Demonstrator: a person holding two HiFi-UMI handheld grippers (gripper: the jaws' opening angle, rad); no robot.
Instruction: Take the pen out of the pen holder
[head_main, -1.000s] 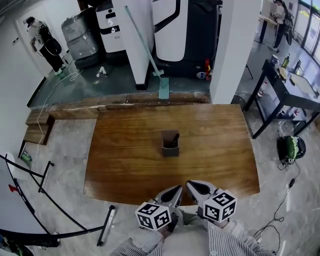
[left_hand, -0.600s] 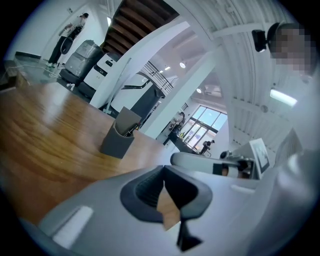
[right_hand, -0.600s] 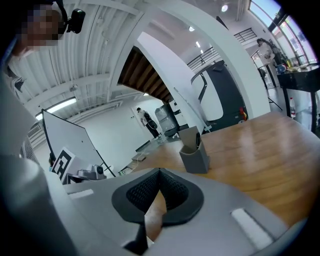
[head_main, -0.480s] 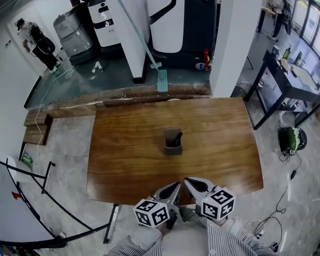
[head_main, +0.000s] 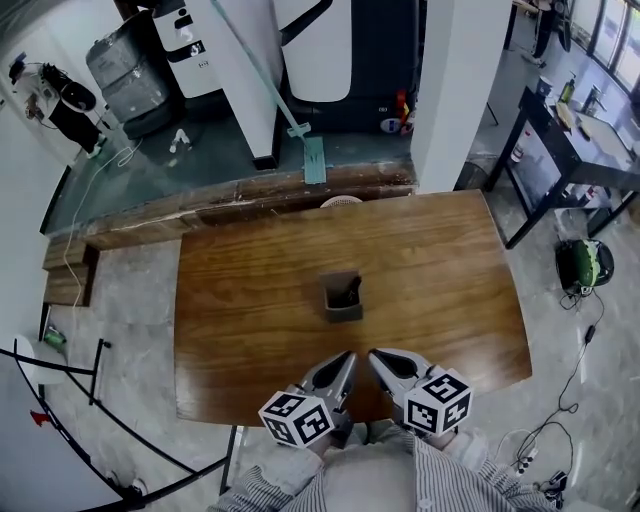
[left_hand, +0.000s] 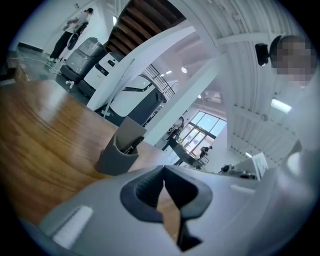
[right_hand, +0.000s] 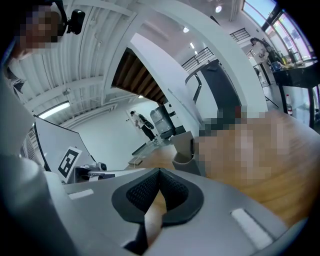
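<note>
**Grey pen holder mid-table, pen inside, both grippers closed and empty**

Grey pen holder (head_main: 340, 300) is standing upright on the brown wooden table (head_main: 240, 300), roughly mid-surface. Its body is squarish and open at the top, with the back wall rising higher than the front lip. Dark pen (head_main: 351, 292) is sitting inside it. In the head view it is leaning toward the holder's right side, with only its upper end showing above the lip. In the left gripper view the pen is resting against the tall back wall.

Left gripper (head_main: 346, 358) is hovering over the table edge on the person's side of the holder, well apart from it, tips pointing toward it. Its jaws are meeting at the tips and gripping nothing; only wood grain is showing through the slit behind them.

Right gripper (head_main: 377, 356) is hanging just beside the left one, also on the near side of the holder and well apart from it. It is aiming toward the holder from slightly to the right. Its jaws are likewise pressing together at the tips, empty.

Both grippers are angling inward, so the tips are sitting close together while the marker cubes at the rear are spreading apart. Both are tilting a little down toward the tabletop. Striped sleeves (head_main: 450, 485) are showing behind the cubes, on the far side from the holder.
</note>
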